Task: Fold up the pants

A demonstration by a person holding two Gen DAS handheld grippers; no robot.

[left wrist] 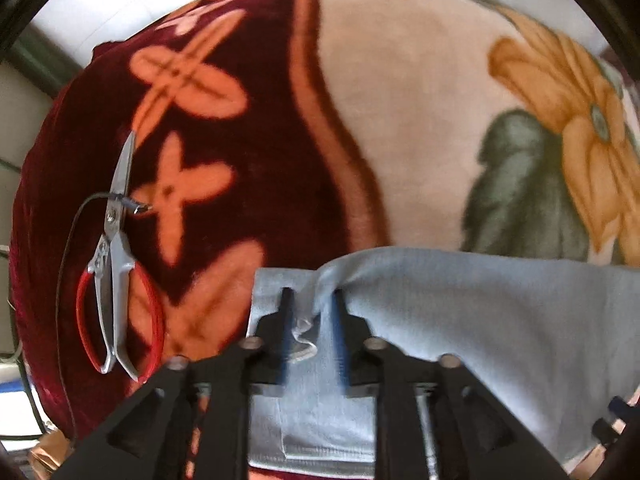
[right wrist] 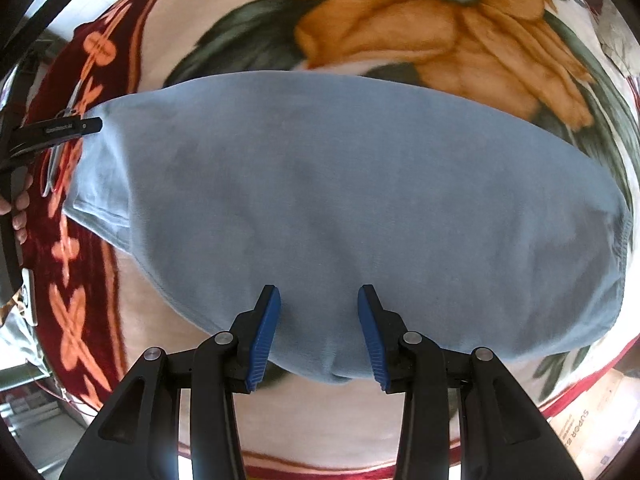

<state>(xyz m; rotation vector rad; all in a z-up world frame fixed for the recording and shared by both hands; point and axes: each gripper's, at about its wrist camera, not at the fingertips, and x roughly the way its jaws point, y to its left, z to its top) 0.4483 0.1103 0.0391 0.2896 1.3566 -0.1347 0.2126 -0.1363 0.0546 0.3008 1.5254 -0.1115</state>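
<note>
The light blue pants point(right wrist: 340, 200) lie spread across a floral blanket point(right wrist: 400, 28), folded into a broad rounded shape. My right gripper point(right wrist: 318, 316) points down over their near edge, jaws apart, blue pads clear of the flat cloth between them. In the left wrist view the pants point(left wrist: 480, 308) fill the lower right. My left gripper point(left wrist: 312, 300) sits at their left corner, jaws slightly apart, with a raised ridge of cloth between the fingers and a gap beside it. One black finger point(right wrist: 80, 126) of the left gripper shows at that corner in the right wrist view.
Red-handled scissors point(left wrist: 116, 280) and a thin cable with a plug point(left wrist: 136, 206) lie on the blanket's dark red border point(left wrist: 248, 160), left of the pants. A person's hand point(right wrist: 18, 208) shows at the left edge. A cardboard box point(right wrist: 592, 420) stands beyond the blanket's near right edge.
</note>
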